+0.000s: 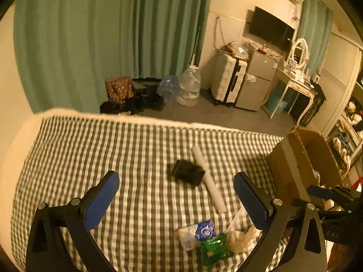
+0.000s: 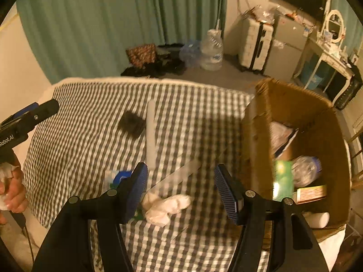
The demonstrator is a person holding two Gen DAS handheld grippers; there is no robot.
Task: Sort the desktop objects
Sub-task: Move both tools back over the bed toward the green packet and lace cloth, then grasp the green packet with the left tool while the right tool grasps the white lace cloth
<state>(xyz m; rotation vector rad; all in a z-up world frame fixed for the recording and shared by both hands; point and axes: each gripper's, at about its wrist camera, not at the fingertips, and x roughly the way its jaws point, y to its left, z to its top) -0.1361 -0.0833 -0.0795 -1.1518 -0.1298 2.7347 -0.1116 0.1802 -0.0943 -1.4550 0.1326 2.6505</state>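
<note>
mid-sort. right gripper (image 2: 180,187) and left gripper (image 1: 177,200) both spread, empty. cardboard box (image 2: 292,104) part-filled; next likely the white cloth (image 2: 165,206) just left of it.

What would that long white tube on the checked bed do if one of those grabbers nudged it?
The long white tube looks round and smooth, so it would probably roll sideways across the checked cover. The black object seems to rest against one side and might block it there. It looks light, perhaps rolled paper.
</note>
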